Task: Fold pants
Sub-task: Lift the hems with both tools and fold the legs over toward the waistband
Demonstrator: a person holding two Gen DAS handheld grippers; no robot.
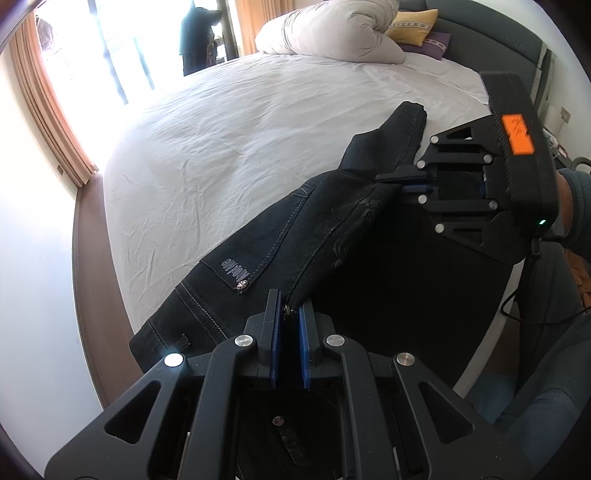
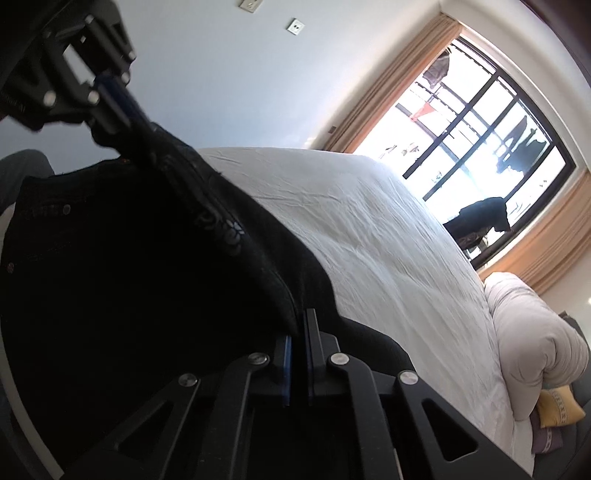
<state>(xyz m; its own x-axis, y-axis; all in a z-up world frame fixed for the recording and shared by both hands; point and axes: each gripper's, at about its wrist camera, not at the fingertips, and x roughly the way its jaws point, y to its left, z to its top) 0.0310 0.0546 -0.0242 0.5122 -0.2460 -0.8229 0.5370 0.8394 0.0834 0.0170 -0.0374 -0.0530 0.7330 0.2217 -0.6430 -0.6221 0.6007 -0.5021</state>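
Both wrist views. My left gripper (image 1: pixel 291 314) has its blue pads pressed onto the waistband edge of the black pants (image 1: pixel 266 240), right at a metal button, so the pinch sits partly on hard metal and partly on denim. My right gripper (image 1: pixel 404 182) is clamped on the fabric farther along, toward the legs; its own view shows the jaws drawn close on a dark fold at the tips (image 2: pixel 297 325). The pants hang between my two grips as a raised ridge, while the rest lies on the white bed sheet (image 1: pixel 229 122) near the bed's edge, one leg end (image 1: pixel 412 110) trailing toward the rolled duvet (image 1: pixel 332 31).

Risks, as I judge them:
- The button may let the waistband slide out of my left pads once I pull.
- Each grip may hold a single layer only (I cannot tell how many are caught), so the fold would come down skewed.
- The garment sits close to the mattress edge; slack could drag it off the side.
- The trailing leg may bunch or twist under the fold.
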